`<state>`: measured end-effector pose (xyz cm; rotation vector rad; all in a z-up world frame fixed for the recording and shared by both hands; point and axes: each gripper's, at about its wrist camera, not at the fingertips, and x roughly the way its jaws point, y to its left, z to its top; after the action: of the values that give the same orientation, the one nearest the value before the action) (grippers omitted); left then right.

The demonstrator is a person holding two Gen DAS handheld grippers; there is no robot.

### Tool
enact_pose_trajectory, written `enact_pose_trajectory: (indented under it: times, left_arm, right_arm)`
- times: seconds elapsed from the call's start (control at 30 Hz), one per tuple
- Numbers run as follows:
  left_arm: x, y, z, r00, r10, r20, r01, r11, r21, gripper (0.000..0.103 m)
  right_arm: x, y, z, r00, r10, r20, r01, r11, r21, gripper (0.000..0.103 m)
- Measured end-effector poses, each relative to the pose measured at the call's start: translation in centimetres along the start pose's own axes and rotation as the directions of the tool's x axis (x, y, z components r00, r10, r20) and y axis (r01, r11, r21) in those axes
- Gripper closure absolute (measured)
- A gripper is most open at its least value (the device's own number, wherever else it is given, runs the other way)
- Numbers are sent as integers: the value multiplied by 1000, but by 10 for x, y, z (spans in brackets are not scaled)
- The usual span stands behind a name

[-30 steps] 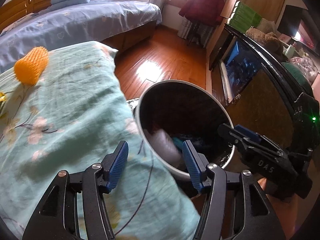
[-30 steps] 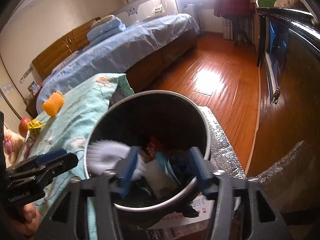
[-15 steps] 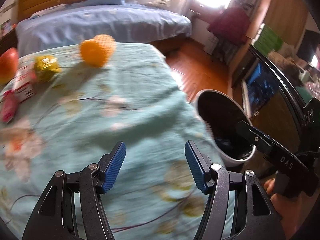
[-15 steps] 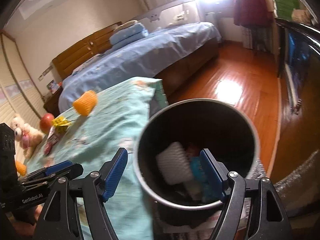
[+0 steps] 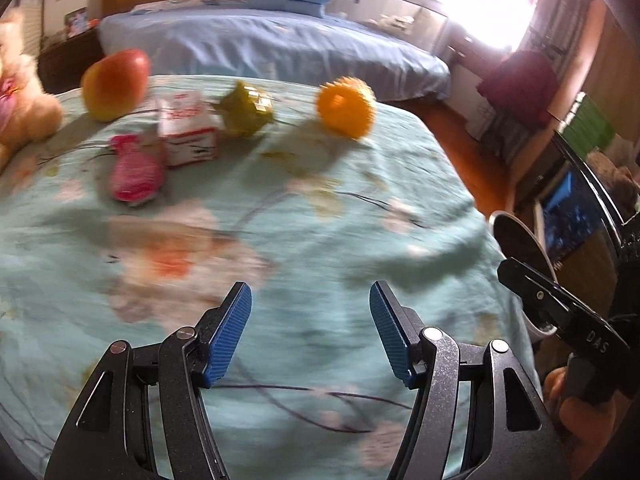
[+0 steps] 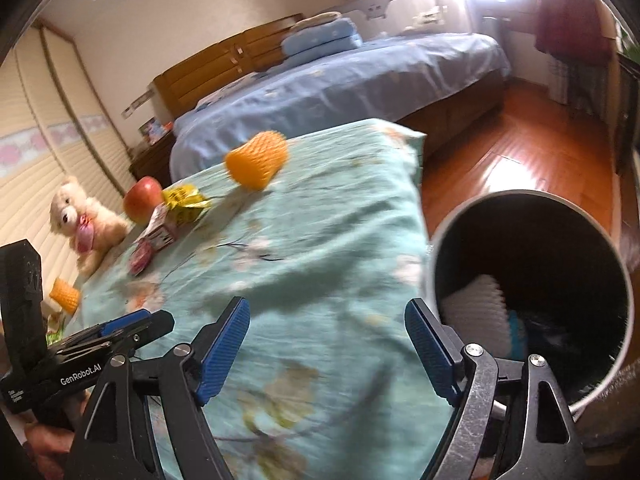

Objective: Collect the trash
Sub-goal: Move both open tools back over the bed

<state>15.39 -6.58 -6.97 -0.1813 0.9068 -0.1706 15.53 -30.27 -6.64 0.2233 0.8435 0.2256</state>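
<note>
While white foam netting (image 6: 476,300) already lies inside the bin (image 6: 448,240), the orange net (image 5: 346,106), yellow wrapper (image 5: 244,108) and carton (image 5: 186,130) remain beyond it on the bedspread (image 5: 320,220), the left gripper (image 5: 310,328) parted and empty, the right gripper (image 6: 326,344) opening on nothing.

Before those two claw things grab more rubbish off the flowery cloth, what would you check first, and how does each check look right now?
1. Left gripper empty: ok, nothing between its fingers.
2. Right gripper empty: ok, jaws are opening with nothing between them.
3. Trash within view: ok, orange foam net, yellow wrapper, white carton and pink packet lie on the cloth.
4. Bin upright with room: ok, open-topped, beside the cloth.
5. Apple is trash: cannot tell.
6. Sharp view: not ok, blurred.
</note>
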Motion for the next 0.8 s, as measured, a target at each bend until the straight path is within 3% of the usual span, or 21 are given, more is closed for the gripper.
enact_pose_trajectory:
  times: [0.27, 0.8]
  left_arm:
    - [1, 31, 15, 998, 62, 32, -60, 996, -65, 37]
    - [25, 67, 61, 988, 145, 50, -140, 985, -96, 37]
  right_arm:
    - [32, 27, 11, 997, 56, -58, -58, 998, -36, 22]
    - [83, 48, 54, 996, 71, -61, -77, 993, -91, 22]
